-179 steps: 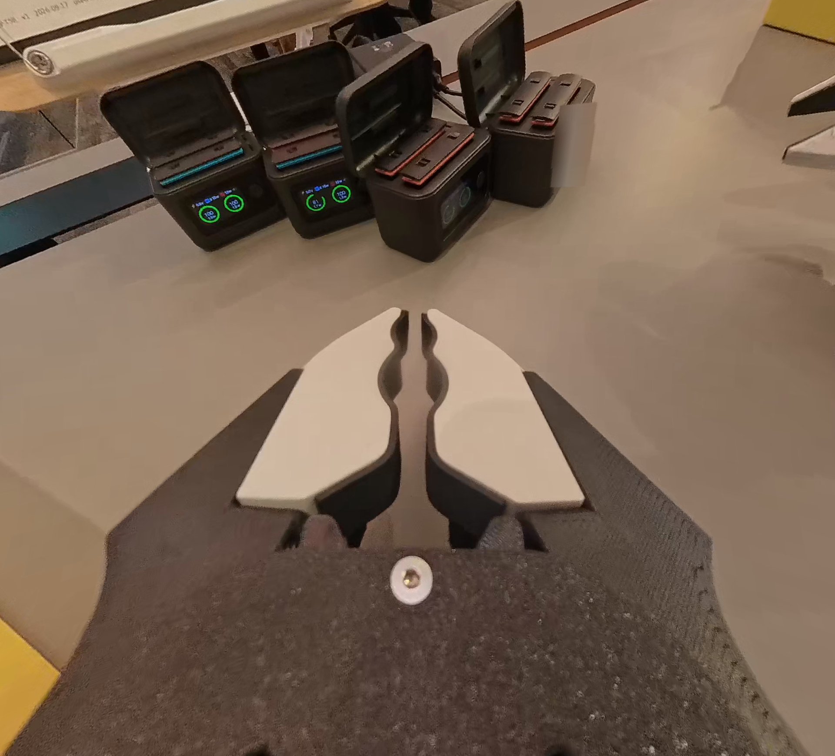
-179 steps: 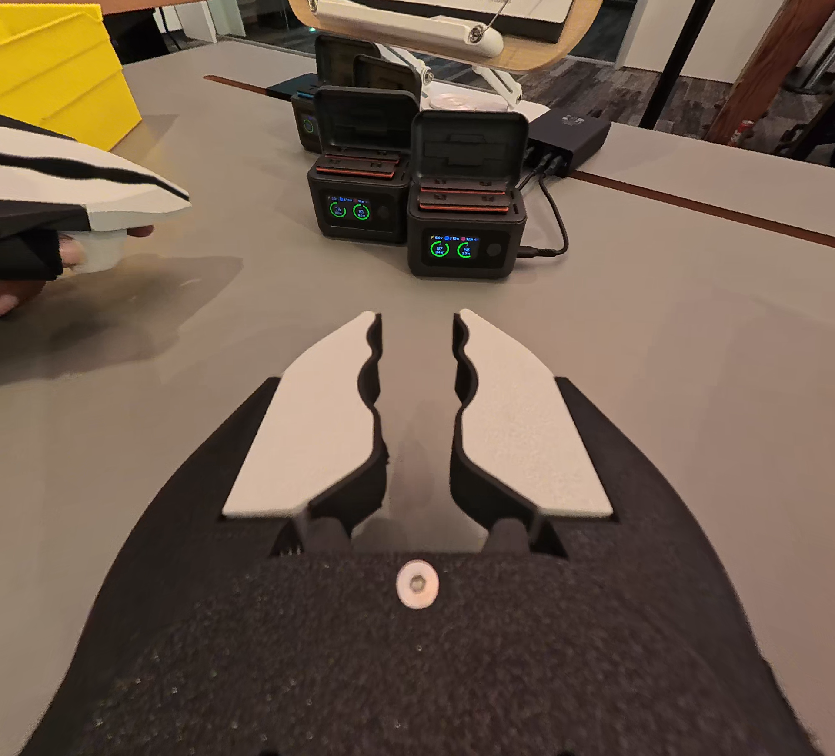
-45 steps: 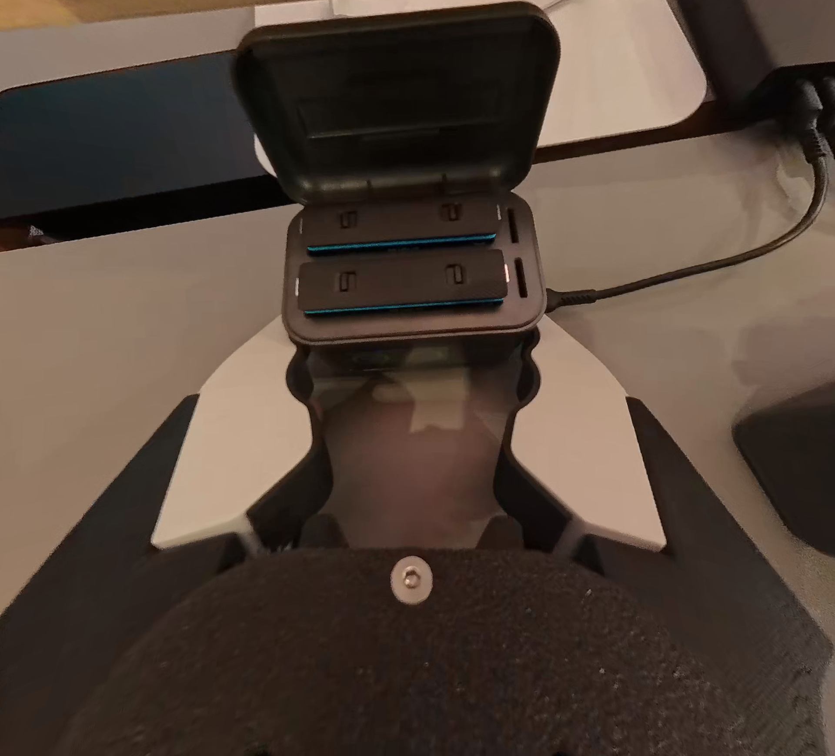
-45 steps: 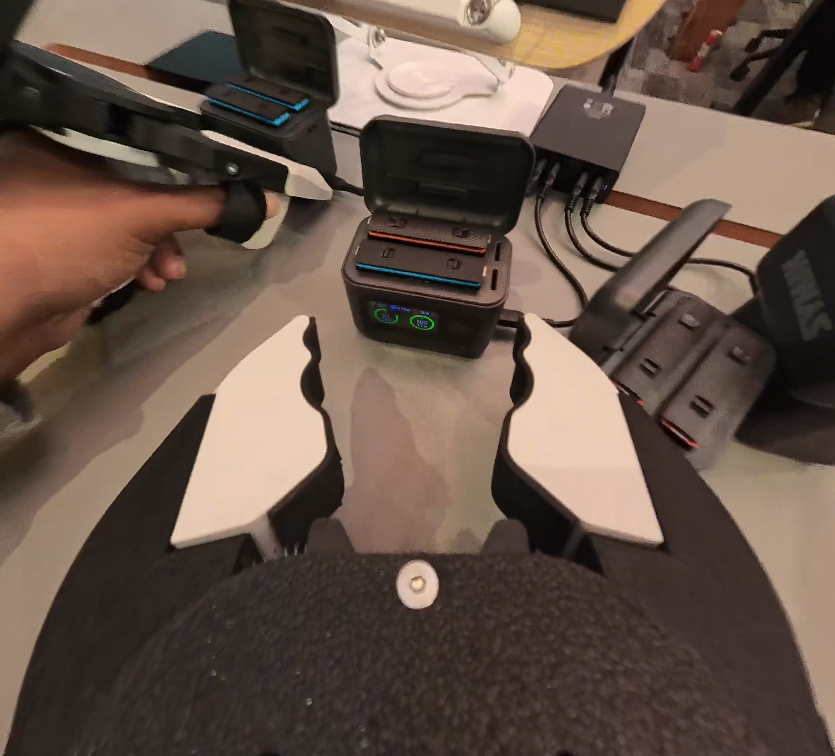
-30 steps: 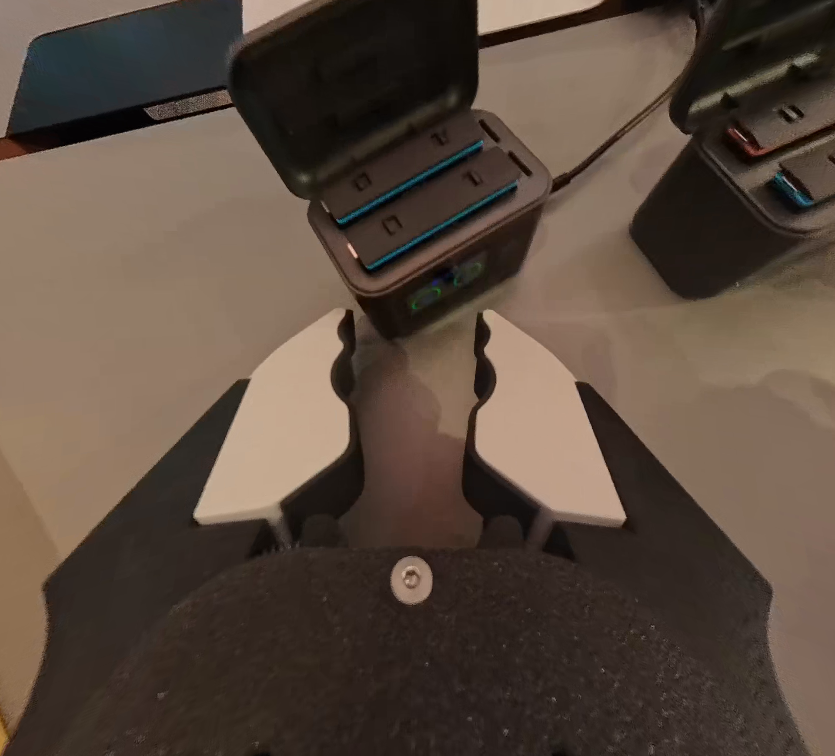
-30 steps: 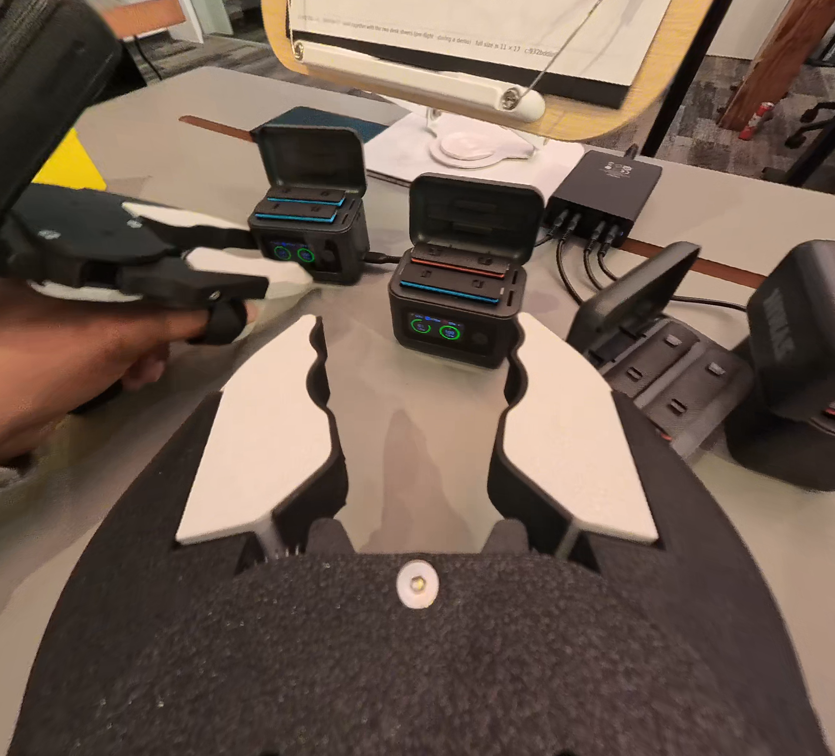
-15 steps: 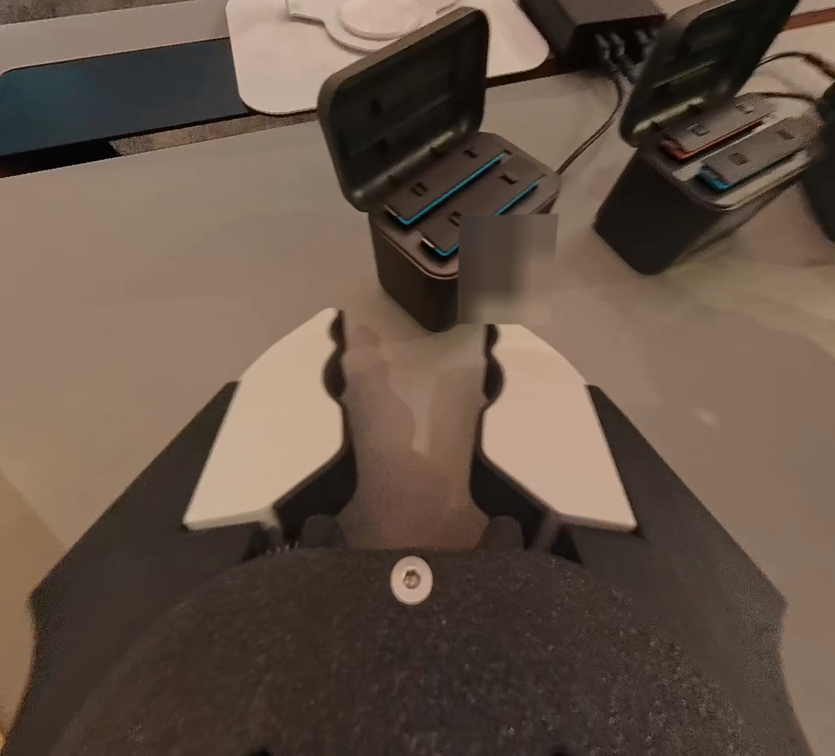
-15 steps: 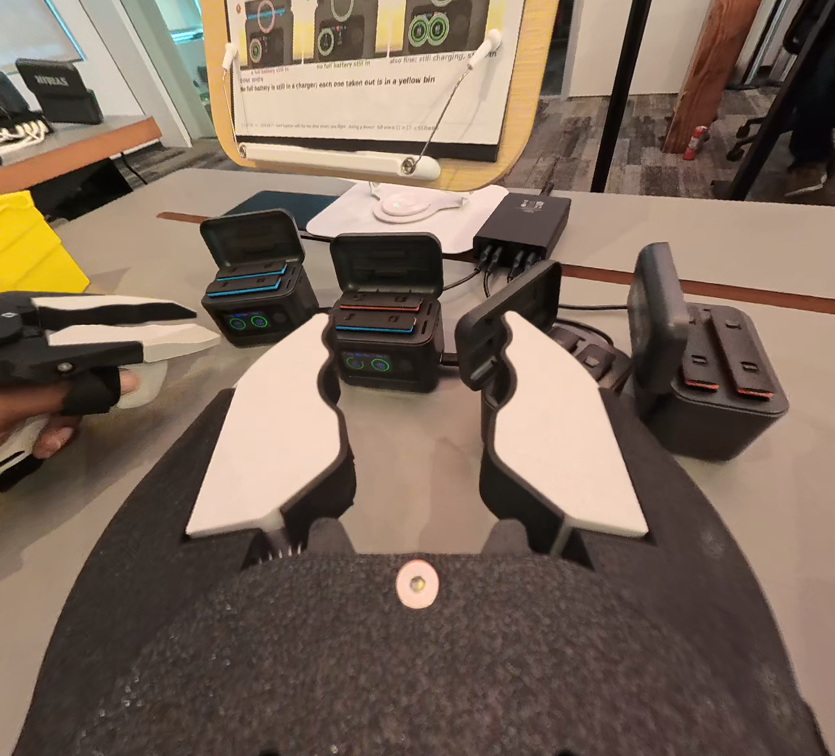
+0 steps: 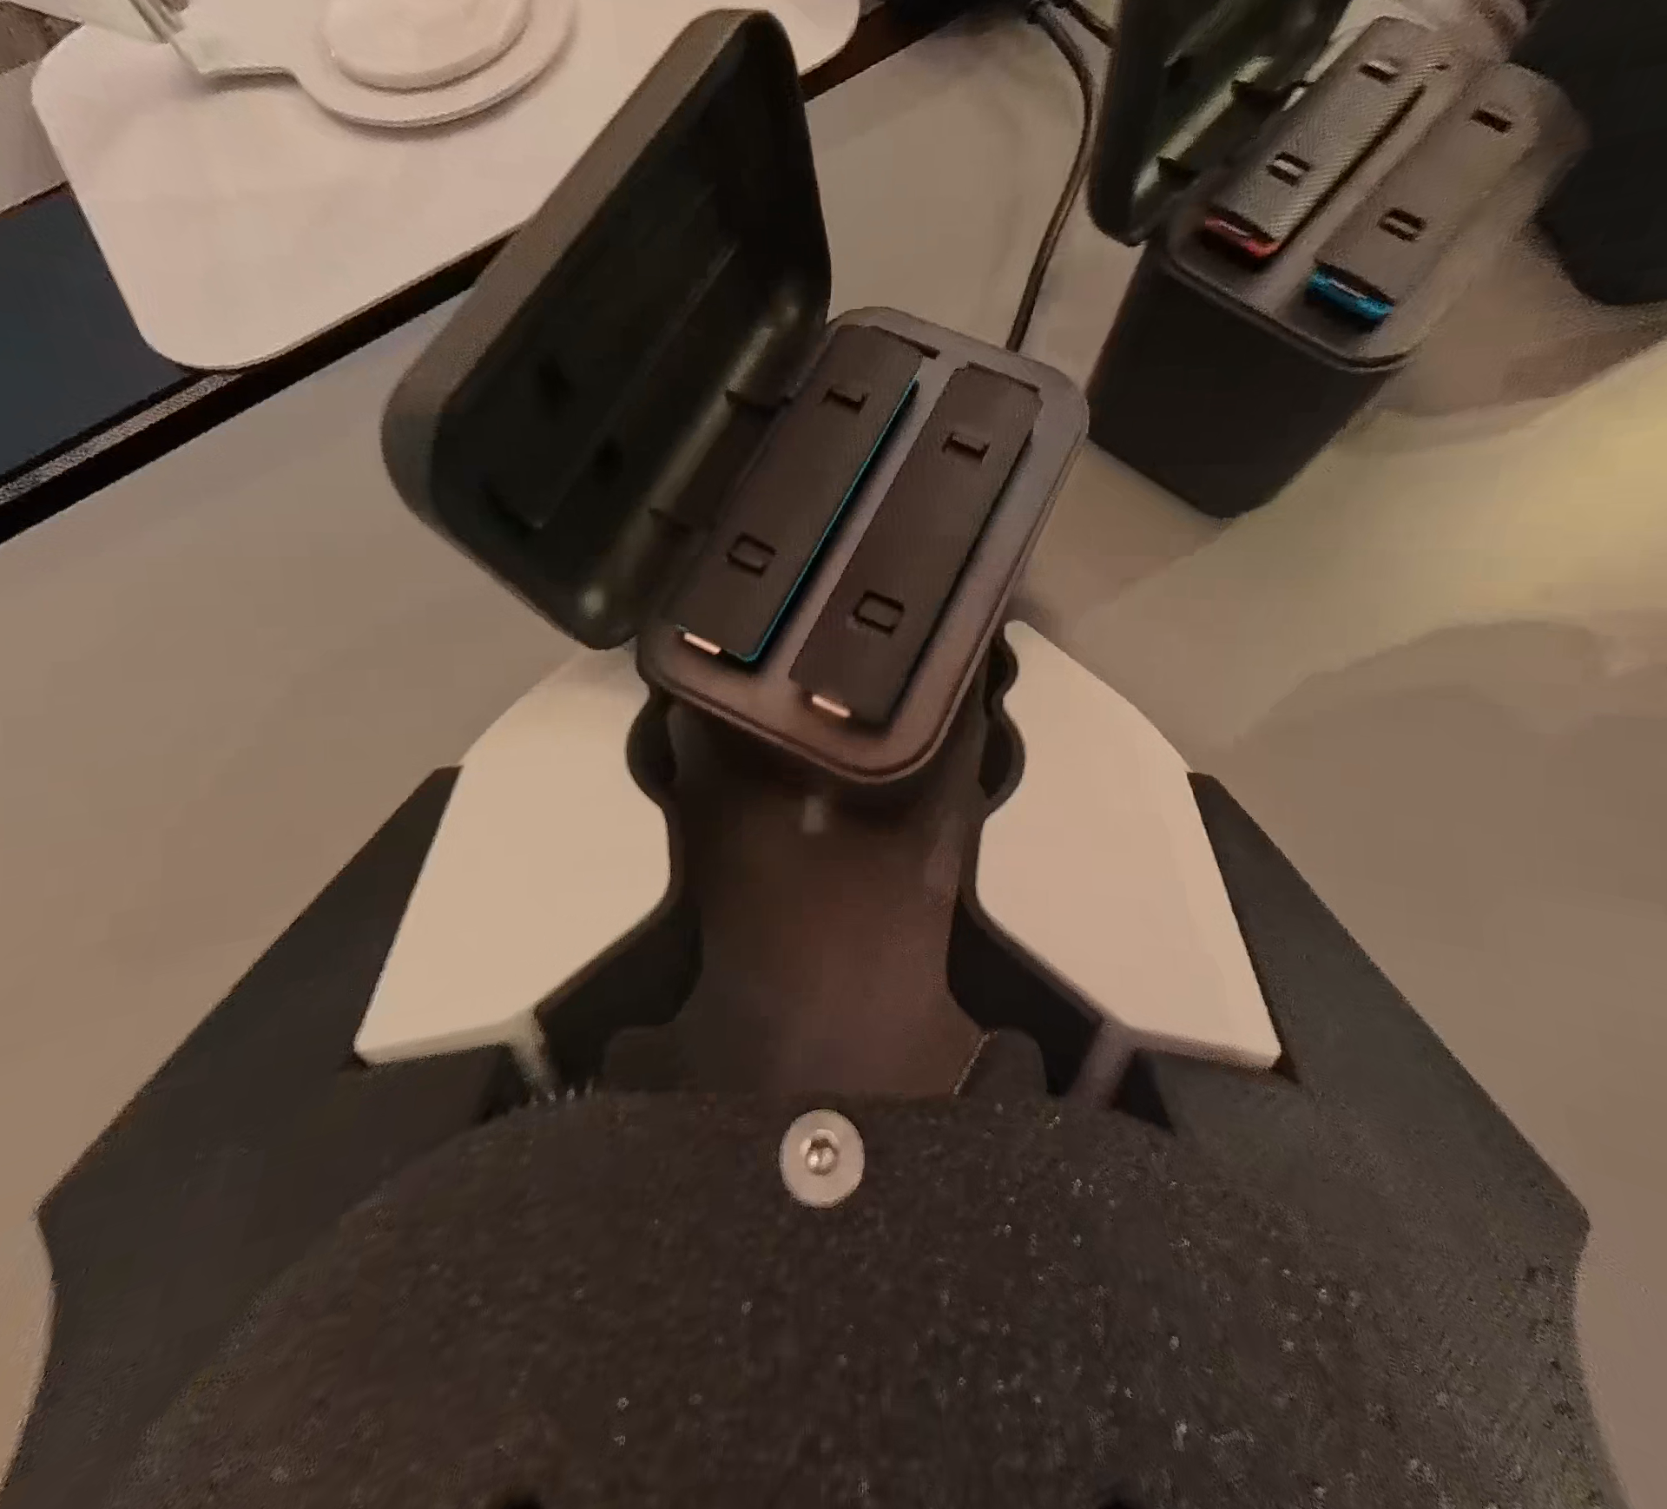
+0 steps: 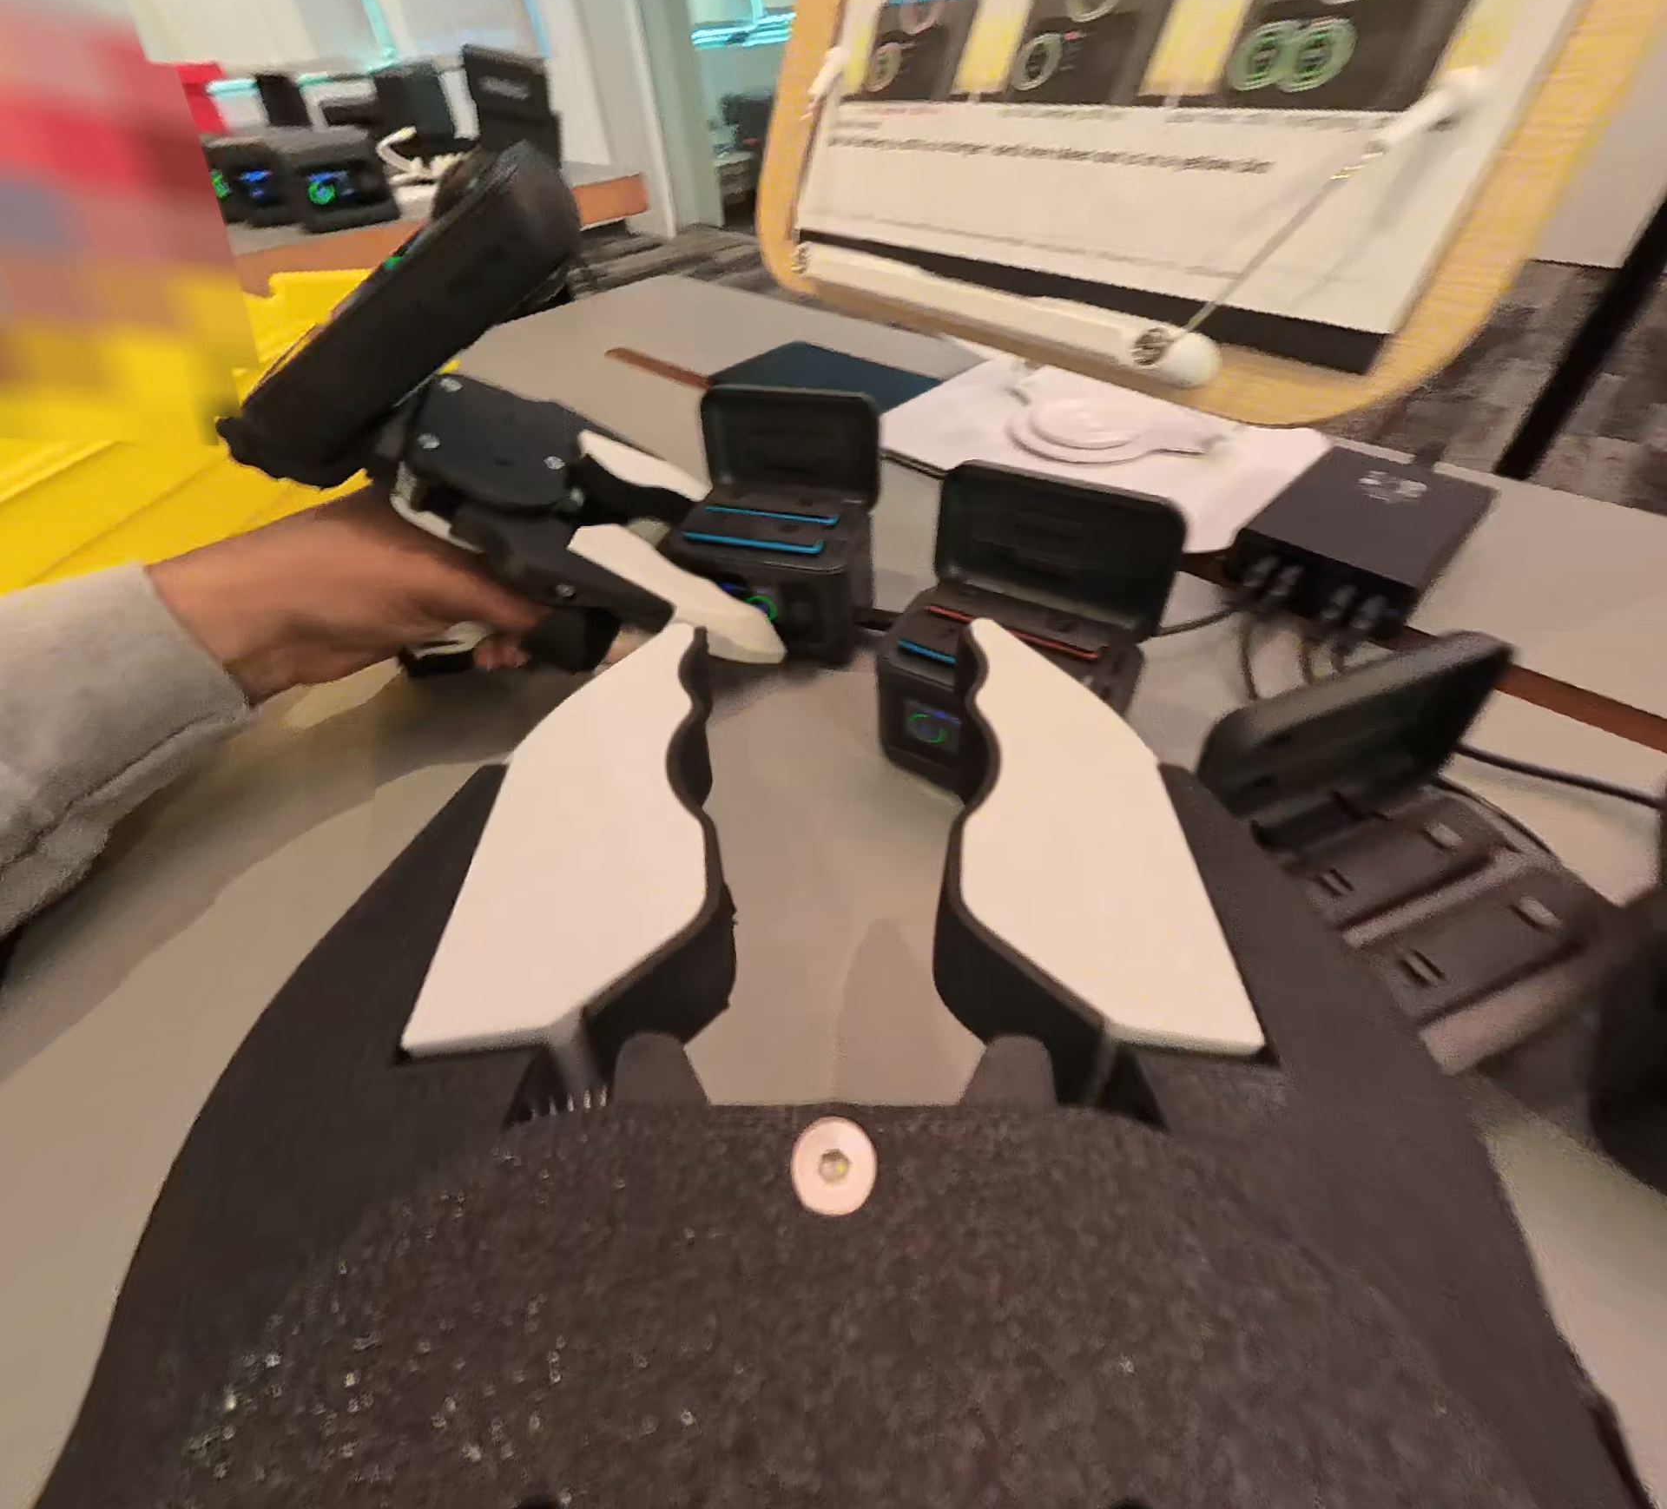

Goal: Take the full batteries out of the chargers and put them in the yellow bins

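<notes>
Charger (image 9: 866, 546) with two batteries sits between the spread left gripper (image 9: 821, 708) fingers.

near charger (image 9: 866, 546) front hidden; instruction board (image 10: 1173, 113) blurred

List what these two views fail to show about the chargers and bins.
- Left wrist view: the near charger's display is hidden under its own top and behind the left gripper.
- Right wrist view: the second charger's display is half covered by a right gripper finger.
- Right wrist view: the yellow bins are blurred, cut by the left edge and partly under a mosaic patch; their contents are unseen.
- Right wrist view: the lying charger is motion-blurred.
</notes>
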Demonstrator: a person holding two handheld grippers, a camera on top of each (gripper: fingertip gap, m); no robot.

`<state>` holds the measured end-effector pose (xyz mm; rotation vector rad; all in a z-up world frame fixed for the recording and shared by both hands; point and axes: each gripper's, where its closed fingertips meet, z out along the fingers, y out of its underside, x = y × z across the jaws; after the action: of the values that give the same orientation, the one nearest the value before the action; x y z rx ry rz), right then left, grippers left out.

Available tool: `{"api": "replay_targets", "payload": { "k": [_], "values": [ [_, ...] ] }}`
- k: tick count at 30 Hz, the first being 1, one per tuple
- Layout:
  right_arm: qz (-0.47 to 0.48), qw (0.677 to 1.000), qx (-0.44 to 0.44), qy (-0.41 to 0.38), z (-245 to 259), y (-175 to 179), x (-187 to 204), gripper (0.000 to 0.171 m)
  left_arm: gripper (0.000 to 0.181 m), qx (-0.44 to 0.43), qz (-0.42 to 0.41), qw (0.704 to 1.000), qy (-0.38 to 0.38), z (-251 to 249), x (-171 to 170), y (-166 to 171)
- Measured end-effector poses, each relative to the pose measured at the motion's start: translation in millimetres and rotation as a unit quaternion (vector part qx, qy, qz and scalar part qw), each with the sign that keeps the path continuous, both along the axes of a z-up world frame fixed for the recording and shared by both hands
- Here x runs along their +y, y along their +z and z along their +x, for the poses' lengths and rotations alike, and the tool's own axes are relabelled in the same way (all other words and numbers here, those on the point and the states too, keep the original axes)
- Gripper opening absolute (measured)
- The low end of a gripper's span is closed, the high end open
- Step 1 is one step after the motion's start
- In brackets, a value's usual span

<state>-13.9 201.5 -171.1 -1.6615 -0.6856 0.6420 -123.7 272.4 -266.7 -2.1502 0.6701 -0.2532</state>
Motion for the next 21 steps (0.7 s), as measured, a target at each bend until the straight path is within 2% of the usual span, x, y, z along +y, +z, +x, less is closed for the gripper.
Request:
{"api": "replay_targets", "payload": {
  "k": [7,13,21],
  "values": [
    [-0.005,0.997,-0.072,0.029,-21.2,-22.3,-10.5,0.051,0.059,0.016,0.014,0.999,-0.047,16.6,-24.6,0.8],
    [-0.032,0.996,-0.082,0.019,-28.6,-34.6,-12.9,0.054,0.057,0.000,-0.002,0.998,-0.064,24.0,-40.4,-0.3],
    [-0.043,0.995,-0.085,0.016,-36.8,-43.2,-10.4,0.056,0.057,0.024,0.010,0.996,-0.082,27.6,-50.1,-2.3]
  ]
}}
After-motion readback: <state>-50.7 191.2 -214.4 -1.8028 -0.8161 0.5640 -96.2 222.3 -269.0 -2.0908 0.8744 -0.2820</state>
